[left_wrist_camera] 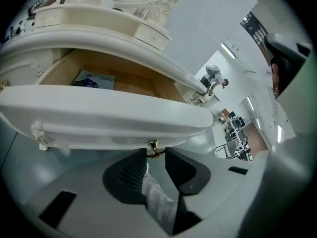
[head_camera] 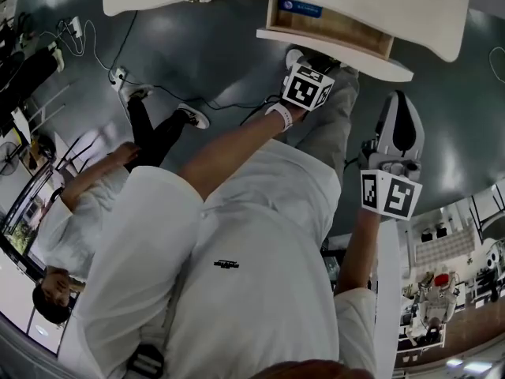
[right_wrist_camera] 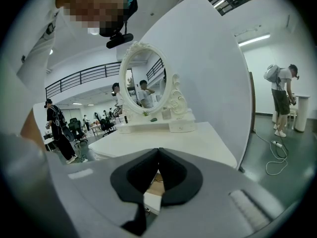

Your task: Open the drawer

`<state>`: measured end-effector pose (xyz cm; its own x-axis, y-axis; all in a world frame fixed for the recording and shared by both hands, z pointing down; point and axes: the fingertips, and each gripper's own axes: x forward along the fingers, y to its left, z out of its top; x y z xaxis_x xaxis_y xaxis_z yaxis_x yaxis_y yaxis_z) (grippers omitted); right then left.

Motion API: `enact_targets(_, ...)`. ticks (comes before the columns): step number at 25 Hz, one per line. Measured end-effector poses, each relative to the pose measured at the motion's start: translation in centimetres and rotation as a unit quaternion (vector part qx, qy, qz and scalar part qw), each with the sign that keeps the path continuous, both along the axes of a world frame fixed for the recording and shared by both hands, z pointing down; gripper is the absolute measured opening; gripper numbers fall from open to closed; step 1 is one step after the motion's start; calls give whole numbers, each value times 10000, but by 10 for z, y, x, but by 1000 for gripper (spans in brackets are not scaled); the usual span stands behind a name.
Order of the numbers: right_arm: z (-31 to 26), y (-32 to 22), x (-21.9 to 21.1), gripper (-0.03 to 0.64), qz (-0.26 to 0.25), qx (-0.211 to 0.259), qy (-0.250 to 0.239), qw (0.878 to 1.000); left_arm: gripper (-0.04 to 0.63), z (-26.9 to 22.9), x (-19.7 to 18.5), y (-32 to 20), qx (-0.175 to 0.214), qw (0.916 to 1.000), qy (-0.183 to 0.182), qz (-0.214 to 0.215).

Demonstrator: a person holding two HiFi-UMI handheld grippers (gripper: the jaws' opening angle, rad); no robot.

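The white dressing table's drawer [head_camera: 335, 38] stands pulled out, its wooden inside [left_wrist_camera: 129, 81] showing with a blue booklet [left_wrist_camera: 94, 80] lying in it. A small brass handle [left_wrist_camera: 154, 147] hangs under the drawer's curved white front [left_wrist_camera: 99, 118]. My left gripper [left_wrist_camera: 156, 150] is shut on that handle, one dark pad on each side; in the head view it sits [head_camera: 312, 73] right at the drawer front. My right gripper [head_camera: 397, 113] is held back to the right, away from the drawer. Its jaws [right_wrist_camera: 158, 152] meet at the tips with nothing between them.
An ornate oval mirror [right_wrist_camera: 143, 86] and small boxes stand on the white table top [right_wrist_camera: 198, 143]. A second person [head_camera: 150, 133] stands to the left on the grey floor, near cables and a power strip [head_camera: 118, 76]. Another person [right_wrist_camera: 282, 100] stands far right.
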<state>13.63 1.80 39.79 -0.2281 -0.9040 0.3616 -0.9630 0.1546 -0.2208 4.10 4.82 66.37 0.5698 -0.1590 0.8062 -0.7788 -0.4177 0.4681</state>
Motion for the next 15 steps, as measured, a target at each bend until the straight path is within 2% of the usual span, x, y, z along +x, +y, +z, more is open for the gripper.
enact_targets(15, 0, 4, -7, 11, 41, -50, -72, 10000, 118, -1, -5, 49, -186, 9986, -8, 501)
